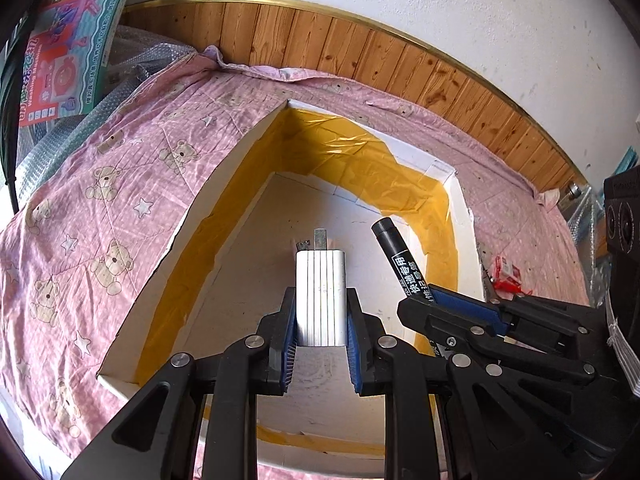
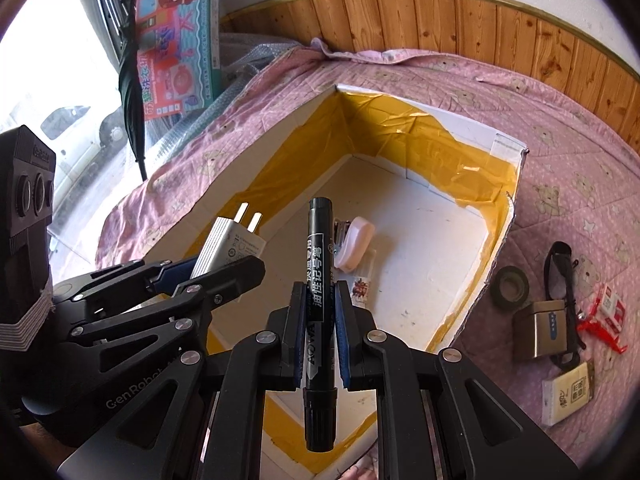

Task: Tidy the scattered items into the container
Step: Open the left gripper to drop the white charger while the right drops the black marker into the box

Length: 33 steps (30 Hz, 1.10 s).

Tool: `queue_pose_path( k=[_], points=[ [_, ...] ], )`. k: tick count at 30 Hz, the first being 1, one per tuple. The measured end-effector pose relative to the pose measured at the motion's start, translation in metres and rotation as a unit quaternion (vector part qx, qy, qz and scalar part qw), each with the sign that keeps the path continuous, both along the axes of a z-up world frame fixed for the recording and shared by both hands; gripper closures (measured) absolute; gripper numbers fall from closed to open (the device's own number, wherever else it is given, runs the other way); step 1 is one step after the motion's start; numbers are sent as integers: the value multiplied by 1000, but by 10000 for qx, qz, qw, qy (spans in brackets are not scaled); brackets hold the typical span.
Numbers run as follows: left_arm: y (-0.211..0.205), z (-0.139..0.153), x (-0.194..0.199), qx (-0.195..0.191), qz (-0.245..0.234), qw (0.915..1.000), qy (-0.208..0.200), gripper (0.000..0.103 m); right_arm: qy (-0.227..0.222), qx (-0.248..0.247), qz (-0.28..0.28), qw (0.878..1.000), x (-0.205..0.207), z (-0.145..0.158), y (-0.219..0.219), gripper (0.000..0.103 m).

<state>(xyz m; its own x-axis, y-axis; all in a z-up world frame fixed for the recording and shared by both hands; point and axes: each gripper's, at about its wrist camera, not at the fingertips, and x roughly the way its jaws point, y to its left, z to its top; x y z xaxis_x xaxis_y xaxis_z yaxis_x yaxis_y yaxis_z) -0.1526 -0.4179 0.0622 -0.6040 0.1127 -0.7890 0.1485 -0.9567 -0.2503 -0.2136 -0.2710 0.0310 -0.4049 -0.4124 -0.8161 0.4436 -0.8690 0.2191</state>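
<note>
Box (image 1: 224,184), white card with yellow tape: ribbed white charger (image 1: 320,296) clamped by left gripper (image 1: 321,320); black cylindrical marker (image 2: 320,280) clamped by right gripper (image 2: 320,312).

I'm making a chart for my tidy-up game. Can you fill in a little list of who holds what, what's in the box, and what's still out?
left gripper: shut on charger, over the box
right gripper: shut on marker, over the box
box: white, yellow tape inside, on a pink sheet
in box: stapler, small card
still out: tape roll, tin, strap, red packet, white pack
</note>
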Motion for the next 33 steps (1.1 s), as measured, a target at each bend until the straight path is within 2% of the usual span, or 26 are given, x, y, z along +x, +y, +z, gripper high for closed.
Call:
queue_pose_path(
  k=[7, 21, 24, 28, 33],
  points=[
    [0, -10, -8, -124, -73, 9997, -199, 81, -85, 137, 64, 9998, -6, -8, -3, 89],
    [-4, -21, -16, -9, 80, 9991, -426, 81, -193, 48, 7, 9998, -11, -14, 0, 87],
    [-7, -21, -15, 37, 183, 9989, -435, 76, -184, -24, -30, 9998, -10, -12, 4, 87],
    [-12, -13, -11, 11, 354, 9988, -335, 61, -172, -230, -92, 9995, -6, -7, 12, 86],
    [-13, -2, -5, 46, 384, 9990, -239, 60, -165, -466, -110, 9987, 1, -3, 20, 85]
  ],
)
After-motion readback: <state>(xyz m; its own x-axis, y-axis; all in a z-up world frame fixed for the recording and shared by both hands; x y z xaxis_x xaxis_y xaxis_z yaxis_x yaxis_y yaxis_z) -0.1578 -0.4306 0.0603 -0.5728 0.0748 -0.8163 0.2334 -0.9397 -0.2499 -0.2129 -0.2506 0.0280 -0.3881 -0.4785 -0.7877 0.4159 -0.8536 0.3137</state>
